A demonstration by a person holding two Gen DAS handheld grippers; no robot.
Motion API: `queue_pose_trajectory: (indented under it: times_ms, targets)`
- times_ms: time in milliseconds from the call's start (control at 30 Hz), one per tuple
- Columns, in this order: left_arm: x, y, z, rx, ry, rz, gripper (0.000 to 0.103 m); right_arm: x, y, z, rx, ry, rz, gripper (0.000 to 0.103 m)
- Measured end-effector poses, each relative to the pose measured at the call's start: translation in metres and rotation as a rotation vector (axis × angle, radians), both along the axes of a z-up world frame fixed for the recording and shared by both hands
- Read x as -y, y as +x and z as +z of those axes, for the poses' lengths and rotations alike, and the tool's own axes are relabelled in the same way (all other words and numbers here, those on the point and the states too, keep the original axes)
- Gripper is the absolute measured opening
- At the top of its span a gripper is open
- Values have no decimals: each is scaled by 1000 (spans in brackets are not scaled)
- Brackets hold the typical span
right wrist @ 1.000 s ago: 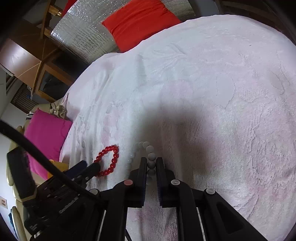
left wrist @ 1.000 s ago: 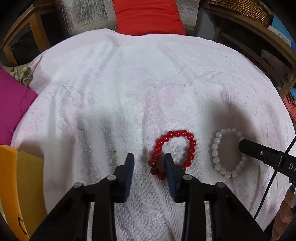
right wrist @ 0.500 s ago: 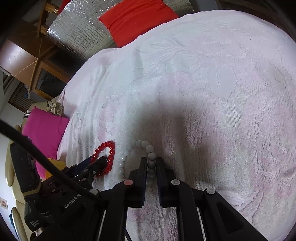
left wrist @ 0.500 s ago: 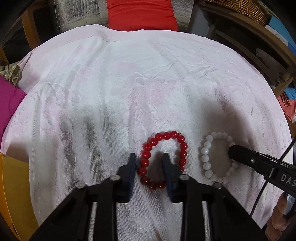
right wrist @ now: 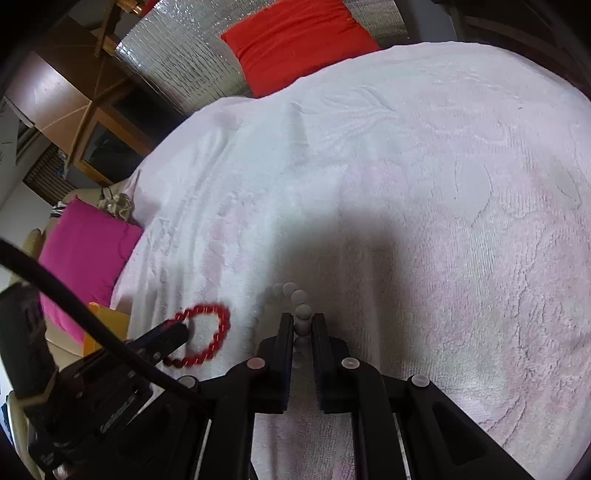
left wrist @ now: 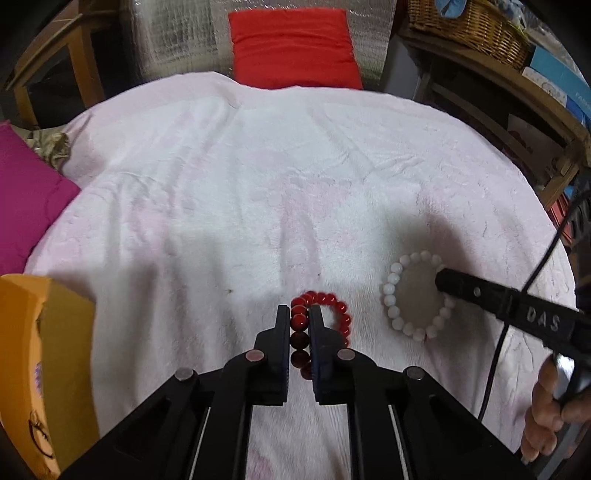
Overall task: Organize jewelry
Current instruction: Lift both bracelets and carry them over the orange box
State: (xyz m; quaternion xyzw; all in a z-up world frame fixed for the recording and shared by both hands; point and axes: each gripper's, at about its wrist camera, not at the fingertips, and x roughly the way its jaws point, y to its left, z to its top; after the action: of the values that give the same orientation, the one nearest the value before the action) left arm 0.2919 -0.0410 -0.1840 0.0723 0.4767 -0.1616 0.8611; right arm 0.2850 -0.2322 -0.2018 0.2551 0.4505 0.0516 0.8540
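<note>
A red bead bracelet (left wrist: pixel 343 319) lies on the pale pink towel (left wrist: pixel 258 166). My left gripper (left wrist: pixel 299 310) is shut on its left side, with beads pinched between the pads. To its right lies a white bead bracelet (left wrist: pixel 391 291), with the right gripper (left wrist: pixel 448 280) reaching onto its far right side. In the right wrist view my right gripper (right wrist: pixel 302 319) is shut on the white bracelet (right wrist: pixel 299 295), several beads showing in the narrow gap. The red bracelet (right wrist: pixel 221 328) appears blurred there, held at the tip of the left gripper (right wrist: pixel 181 330).
An orange box (left wrist: pixel 37 350) stands at the near left edge of the towel. A magenta cushion (left wrist: pixel 22 199) lies left, a red cushion (left wrist: pixel 291 48) beyond the far edge. A wicker basket (left wrist: pixel 476 29) sits on shelves at the right. A hand (left wrist: pixel 546 413) holds the right gripper.
My left gripper slid over the red bracelet's left side and closed on its beads, then drew back and up a little. The right gripper stays shut on the white bracelet.
</note>
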Motion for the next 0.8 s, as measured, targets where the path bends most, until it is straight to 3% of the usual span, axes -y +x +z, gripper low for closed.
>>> queue_pose_trajectory:
  times_ms: [500, 800]
  targets:
    - [-61, -67, 34, 72, -68, 113, 10, -24, -18, 30, 185, 73, 96, 11]
    - [-106, -106, 47, 98, -86, 172, 10, -64, -31, 43, 268, 82, 204, 11]
